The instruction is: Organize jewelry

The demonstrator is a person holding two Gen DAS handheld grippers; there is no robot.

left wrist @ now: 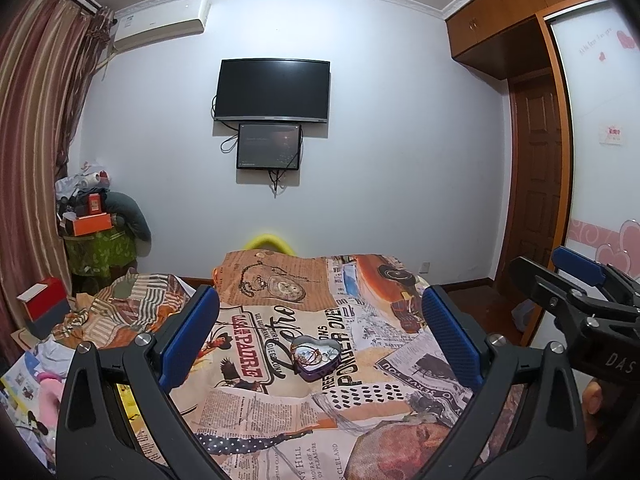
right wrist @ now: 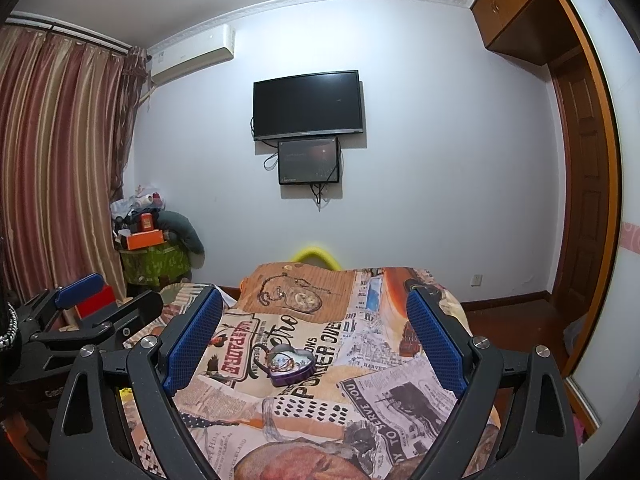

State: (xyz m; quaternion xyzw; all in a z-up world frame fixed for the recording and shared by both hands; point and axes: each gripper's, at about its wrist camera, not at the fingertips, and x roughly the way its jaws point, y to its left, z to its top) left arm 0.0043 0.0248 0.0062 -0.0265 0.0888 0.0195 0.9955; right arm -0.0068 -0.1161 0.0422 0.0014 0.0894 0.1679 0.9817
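Both grippers, left (left wrist: 320,330) and right (right wrist: 314,330), hover with fingers spread, holding nothing. Heart tin (left wrist: 315,358) sits open mid-bed (left wrist: 400,364), jewelry (left wrist: 314,356) inside, apparently tangled. Start or finish: can't tell.

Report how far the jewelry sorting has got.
Done: some jewelry already lies in the open heart-shaped tin on the bedspread. In hand: nothing; the left hand-held gripper and right hand-held gripper are both open and empty, short of the tin. Left: no loose pieces visible on the bedspread.
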